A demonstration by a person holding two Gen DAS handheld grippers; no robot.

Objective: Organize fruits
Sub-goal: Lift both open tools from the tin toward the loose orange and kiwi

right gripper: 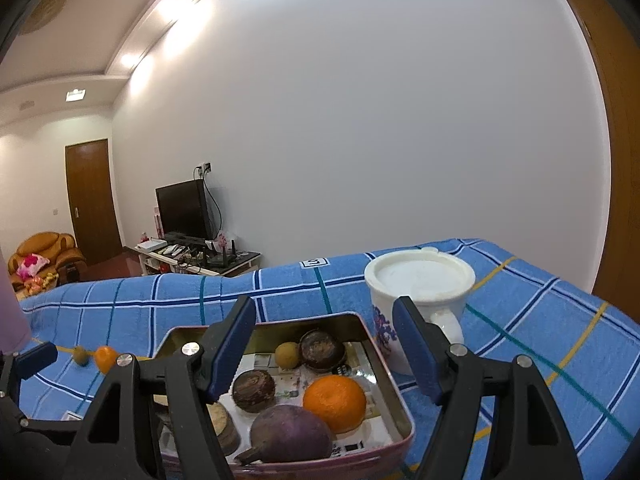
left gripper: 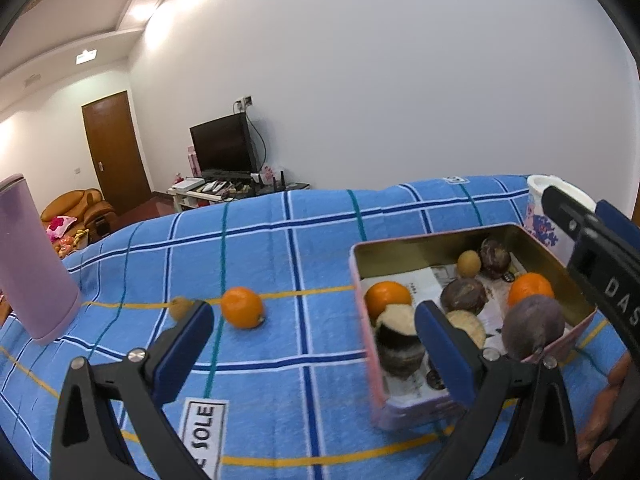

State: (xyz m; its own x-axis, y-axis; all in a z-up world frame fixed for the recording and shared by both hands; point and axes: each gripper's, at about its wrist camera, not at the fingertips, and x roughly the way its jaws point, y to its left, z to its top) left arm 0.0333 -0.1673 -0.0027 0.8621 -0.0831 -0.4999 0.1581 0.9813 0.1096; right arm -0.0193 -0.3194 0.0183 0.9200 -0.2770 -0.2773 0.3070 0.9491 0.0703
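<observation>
Left gripper [left gripper: 314, 350], black angular plastic arms, blue pads [left gripper: 444, 354], silver screws, right gripper [right gripper: 324, 344] alike, white "DAS" lettering on its side

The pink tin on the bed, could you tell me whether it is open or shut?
Open: the pink tin has no lid on, and its gold inside and the fruit in it show from above.

My left gripper [left gripper: 314, 338]: jaws spread wide, nothing between the pads, pitched downward. My right gripper [right gripper: 324, 346]: jaws parted, empty too, pitched less steeply.
</observation>
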